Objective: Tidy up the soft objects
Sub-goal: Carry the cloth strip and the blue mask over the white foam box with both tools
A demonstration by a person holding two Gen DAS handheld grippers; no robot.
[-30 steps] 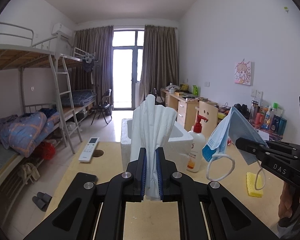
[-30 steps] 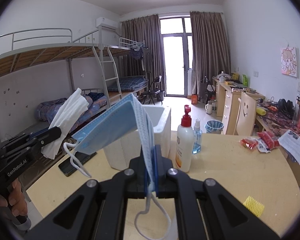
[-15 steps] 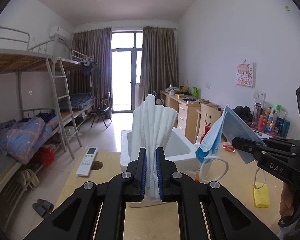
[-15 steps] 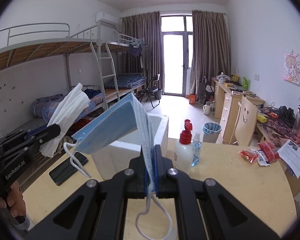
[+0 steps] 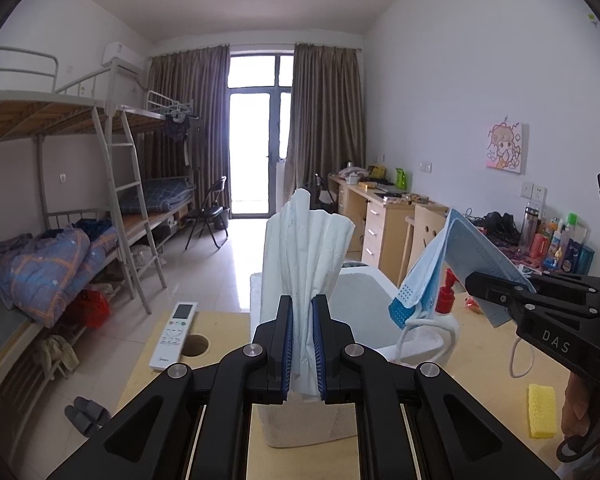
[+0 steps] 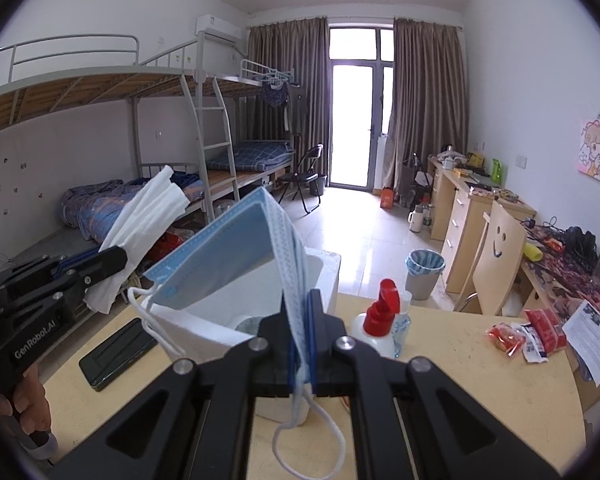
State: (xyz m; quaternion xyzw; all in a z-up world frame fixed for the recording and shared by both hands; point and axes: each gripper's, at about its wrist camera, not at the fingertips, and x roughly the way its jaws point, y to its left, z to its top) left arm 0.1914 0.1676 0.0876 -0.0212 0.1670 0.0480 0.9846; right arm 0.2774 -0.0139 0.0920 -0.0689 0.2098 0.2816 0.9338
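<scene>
Two soft things are up in our grip above the white foam box (image 6: 324, 276): our left gripper (image 5: 302, 320) pinches a white tissue (image 5: 306, 248), our right gripper (image 6: 300, 316) clamps a blue face mask (image 6: 228, 256), over the wooden table (image 6: 480, 392).

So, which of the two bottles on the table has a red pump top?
The larger white bottle, nearest the foam box. The small clear bottle behind it has no red top.
</scene>
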